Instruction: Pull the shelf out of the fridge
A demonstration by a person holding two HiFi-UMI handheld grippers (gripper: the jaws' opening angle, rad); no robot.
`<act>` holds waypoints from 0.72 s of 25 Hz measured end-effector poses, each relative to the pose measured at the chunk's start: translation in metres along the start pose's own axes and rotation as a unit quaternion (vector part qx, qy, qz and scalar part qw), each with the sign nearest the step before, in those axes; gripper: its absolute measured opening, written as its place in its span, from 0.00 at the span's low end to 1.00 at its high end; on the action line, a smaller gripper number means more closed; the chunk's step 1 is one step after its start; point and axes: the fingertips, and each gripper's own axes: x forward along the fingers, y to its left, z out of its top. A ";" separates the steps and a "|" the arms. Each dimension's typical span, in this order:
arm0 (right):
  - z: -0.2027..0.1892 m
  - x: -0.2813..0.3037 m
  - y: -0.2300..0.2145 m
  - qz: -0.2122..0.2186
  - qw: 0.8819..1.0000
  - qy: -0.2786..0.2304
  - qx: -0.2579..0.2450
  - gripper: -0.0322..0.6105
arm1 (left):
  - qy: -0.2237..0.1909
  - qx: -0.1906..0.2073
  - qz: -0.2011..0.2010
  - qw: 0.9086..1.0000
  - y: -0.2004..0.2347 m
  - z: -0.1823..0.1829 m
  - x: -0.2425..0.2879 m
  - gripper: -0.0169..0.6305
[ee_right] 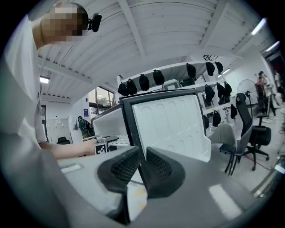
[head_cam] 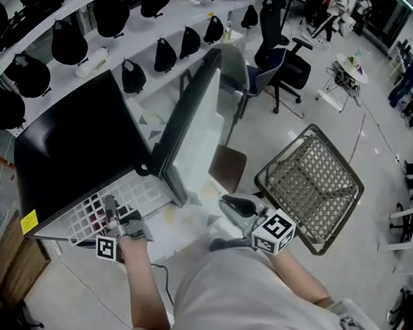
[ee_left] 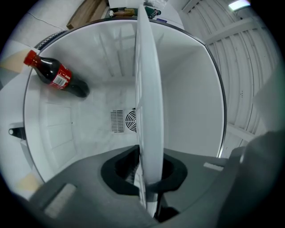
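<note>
The black mini fridge stands with its door swung wide. Its white grid shelf sticks partly out of the opening. My left gripper is shut on the shelf's front edge. In the left gripper view the shelf runs edge-on between the jaws of the left gripper, and a cola bottle lies inside the white cabinet. My right gripper hangs right of the door's lower corner, apart from it. In its own view the right gripper is shut on nothing, facing the door's inner liner.
A wire basket lies on the floor to the right. An office chair stands behind the door. White racks with several black bags line the back. A wooden panel stands left of the fridge.
</note>
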 end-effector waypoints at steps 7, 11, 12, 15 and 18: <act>-0.003 -0.003 0.001 0.002 1.000 0.003 0.003 0.13 | 0.002 -0.005 -0.004 1.000 0.000 0.000 -0.001 0.08; -0.003 -0.007 0.001 0.001 1.000 0.002 0.009 0.13 | 0.001 -0.007 0.003 1.000 0.000 0.001 -0.001 0.08; -0.003 -0.008 0.002 0.002 1.000 0.002 0.010 0.13 | 0.001 -0.008 0.005 1.000 0.000 0.001 -0.001 0.08; -0.004 -0.011 0.004 0.001 1.000 0.001 0.015 0.13 | 0.001 -0.013 0.006 1.000 -0.002 0.000 -0.004 0.07; -0.008 -0.013 0.007 0.004 1.000 0.002 0.021 0.13 | 0.001 -0.015 0.003 1.000 -0.002 -0.002 -0.012 0.07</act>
